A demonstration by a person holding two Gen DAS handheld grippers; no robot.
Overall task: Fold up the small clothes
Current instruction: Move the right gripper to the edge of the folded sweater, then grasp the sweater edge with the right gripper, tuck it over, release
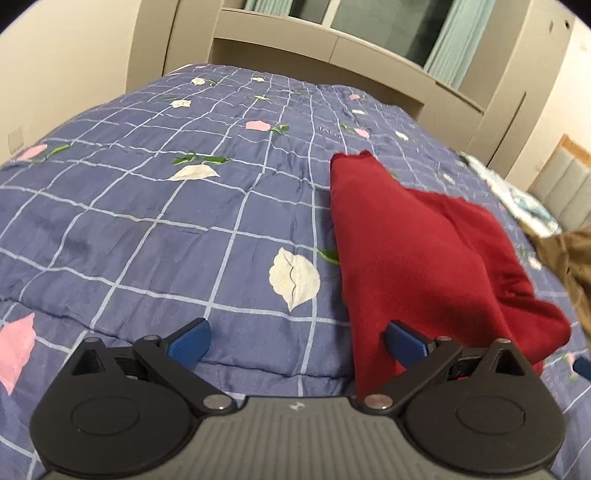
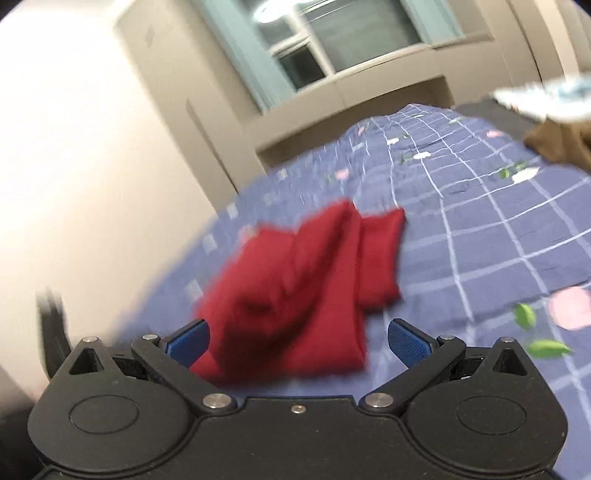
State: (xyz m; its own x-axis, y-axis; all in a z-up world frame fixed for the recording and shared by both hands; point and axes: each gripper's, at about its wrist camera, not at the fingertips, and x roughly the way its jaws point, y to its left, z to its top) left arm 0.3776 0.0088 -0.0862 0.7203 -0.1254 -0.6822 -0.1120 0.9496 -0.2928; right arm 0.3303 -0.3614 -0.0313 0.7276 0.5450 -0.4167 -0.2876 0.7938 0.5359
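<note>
Only left view sharp | red garment (image 1: 424, 258) flat | left gripper (image 1: 297, 341), right gripper (image 2: 298, 341) spread wide, empty

You had one red garment (image 1: 417, 258) lying on one blue checked quilt (image 1: 147, 221), just ahead of your left gripper's (image 1: 297, 341) right-hand finger and straight ahead of your right gripper (image 2: 297, 341). That made two grippers, each with two blue pads (image 1: 190, 341), four pads in all. Farther off to the right of both grippers you had one brown garment (image 1: 569, 254) and one pale patterned cloth (image 1: 517, 195). One window (image 1: 388, 26) stood beyond the quilt.
</note>
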